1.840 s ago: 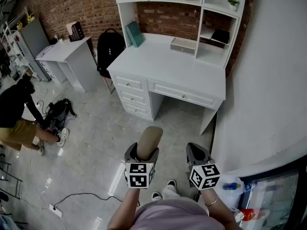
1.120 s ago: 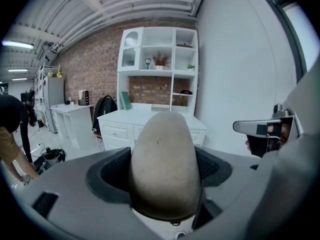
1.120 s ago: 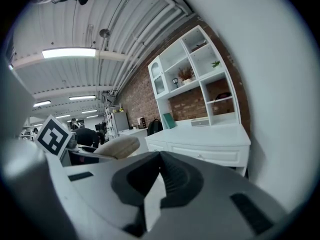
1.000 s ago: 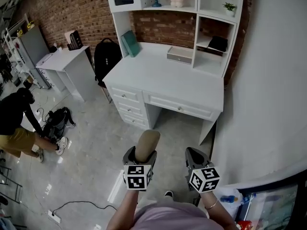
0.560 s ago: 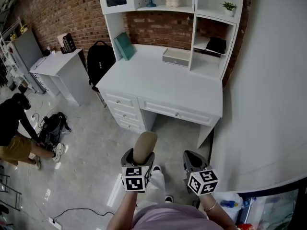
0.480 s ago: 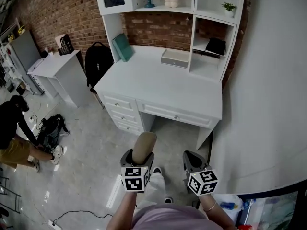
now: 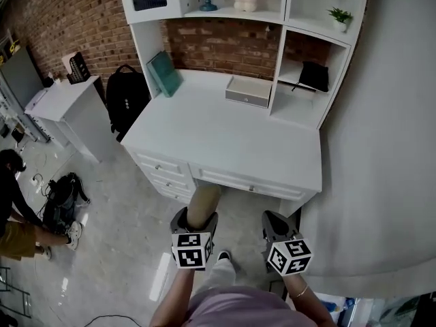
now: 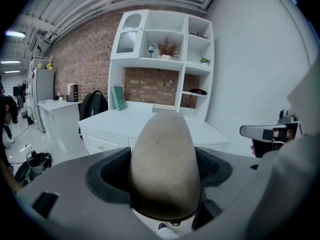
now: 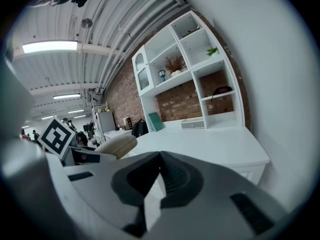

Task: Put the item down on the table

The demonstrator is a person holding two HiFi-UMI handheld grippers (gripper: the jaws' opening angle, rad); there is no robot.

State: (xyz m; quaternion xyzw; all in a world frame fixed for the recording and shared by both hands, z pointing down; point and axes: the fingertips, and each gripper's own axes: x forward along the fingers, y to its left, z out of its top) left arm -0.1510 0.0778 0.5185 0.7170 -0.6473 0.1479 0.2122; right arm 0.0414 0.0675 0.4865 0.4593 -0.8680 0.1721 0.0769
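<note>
A tan, rounded oblong item (image 7: pixel 202 204) sticks up out of my left gripper (image 7: pixel 196 218), which is shut on it just short of the white desk's (image 7: pixel 225 135) front edge. In the left gripper view the item (image 8: pixel 162 169) fills the gap between the dark jaw pads, with the desk (image 8: pixel 125 124) behind it. My right gripper (image 7: pixel 278 225) hangs beside the left one, shut with nothing in it. In the right gripper view its jaws (image 9: pixel 160 176) meet, and the item (image 9: pixel 116 145) shows at the left.
On the desk stand a teal book (image 7: pixel 164 73) and a small white drawer box (image 7: pixel 248 91), under a shelf unit (image 7: pixel 300 19). A black backpack (image 7: pixel 127 101) and a side table (image 7: pixel 65 101) are at the left. A person (image 7: pixel 13 210) crouches on the floor. A white wall (image 7: pixel 388 148) runs along the right.
The desk has come nearer and now lies just ahead of both grippers. The left gripper still holds the tan item; the right stays shut.
</note>
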